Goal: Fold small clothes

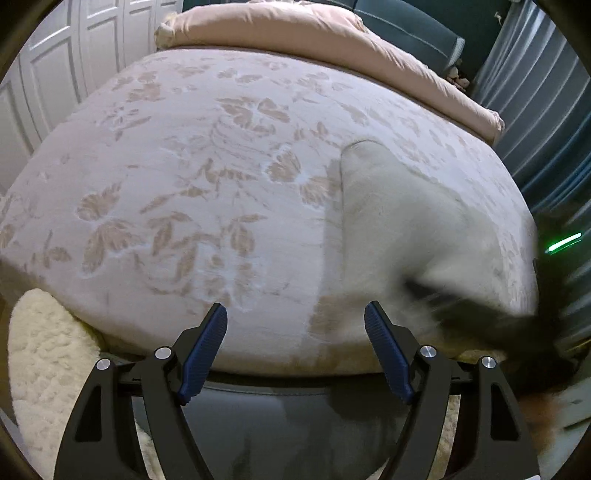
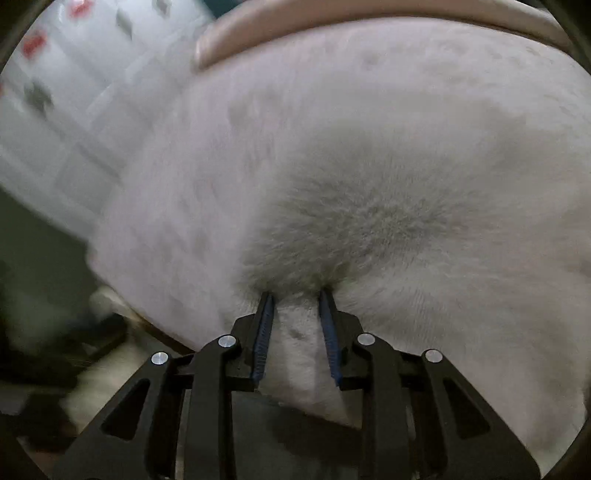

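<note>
While the left tongs (image 1: 295, 325) gape empty, the right tongs (image 2: 295, 295) pinch the pale garment (image 2: 369, 206).

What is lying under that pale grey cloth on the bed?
Under the grey cloth lies the flowered bedspread, visible all around it. Whatever sits directly beneath the cloth is covered.

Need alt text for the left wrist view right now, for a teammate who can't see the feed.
The left tool hangs open and empty over the near edge of a bed with a pale floral cover. A small off-white garment lies on the cover to the right, where the blurred dark right tool meets its near end. A folded pinkish duvet sits at the far end.
</note>
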Motion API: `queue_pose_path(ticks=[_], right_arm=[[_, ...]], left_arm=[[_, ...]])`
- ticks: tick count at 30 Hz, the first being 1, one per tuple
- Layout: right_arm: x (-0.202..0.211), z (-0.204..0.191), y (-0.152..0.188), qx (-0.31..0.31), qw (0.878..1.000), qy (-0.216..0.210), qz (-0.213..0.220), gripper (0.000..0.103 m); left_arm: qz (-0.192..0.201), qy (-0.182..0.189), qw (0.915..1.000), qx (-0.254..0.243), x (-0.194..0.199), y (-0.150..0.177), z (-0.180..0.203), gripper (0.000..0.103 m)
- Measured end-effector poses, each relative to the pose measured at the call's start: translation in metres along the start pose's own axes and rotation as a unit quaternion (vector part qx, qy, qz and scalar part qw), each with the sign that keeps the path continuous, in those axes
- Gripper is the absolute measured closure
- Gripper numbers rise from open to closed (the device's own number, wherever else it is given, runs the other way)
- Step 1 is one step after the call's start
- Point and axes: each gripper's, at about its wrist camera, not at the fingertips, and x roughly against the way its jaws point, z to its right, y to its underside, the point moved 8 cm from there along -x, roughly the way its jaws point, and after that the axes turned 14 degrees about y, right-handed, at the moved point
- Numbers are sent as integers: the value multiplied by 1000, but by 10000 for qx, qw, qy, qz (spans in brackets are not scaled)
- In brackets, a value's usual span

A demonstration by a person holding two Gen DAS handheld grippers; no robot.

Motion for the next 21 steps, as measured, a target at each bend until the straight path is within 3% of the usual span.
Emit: queue_pose_path(ticks=[3,5,7,9,11,13,15,17,18,21], right_arm=[[21,0,-12,-225,9997,-84,52,77],[50,13,-17,-578,9975,-248,326,78],[59,29,-17,-658,9964,70,530,77],[29,41,0,-544,9976,412,117,78],[16,46,9,-665,9976,182,-61,79],[43,52,4,-1041,9944,-170,1,78],[83,74,-10,-1536,9862,-264,564,75],[103,100,-11,-1736,9809,-29,873,59],[109,122,-12,-1881,9765,293,1008,42],[94,173,-11,-2263,9674,773,838,39]], left_arm=[[27,73,10000,-18,2,-4,4,29],[68,158,9999,-9,1,-5,9,29],[45,259,9996,-67,-5,-6,17,29],[-71,309,9994,-155,-16,-4,27,29],[-155,414,9987,-251,-25,-3,42,29],[-132,428,9981,-414,-28,-5,55,29],[-104,436,9972,-594,-31,-9,68,29],[-108,478,9965,-681,-38,-12,78,29],[-126,487,9964,-689,-43,-13,81,29],[-203,485,9961,-707,-60,-16,89,29]])
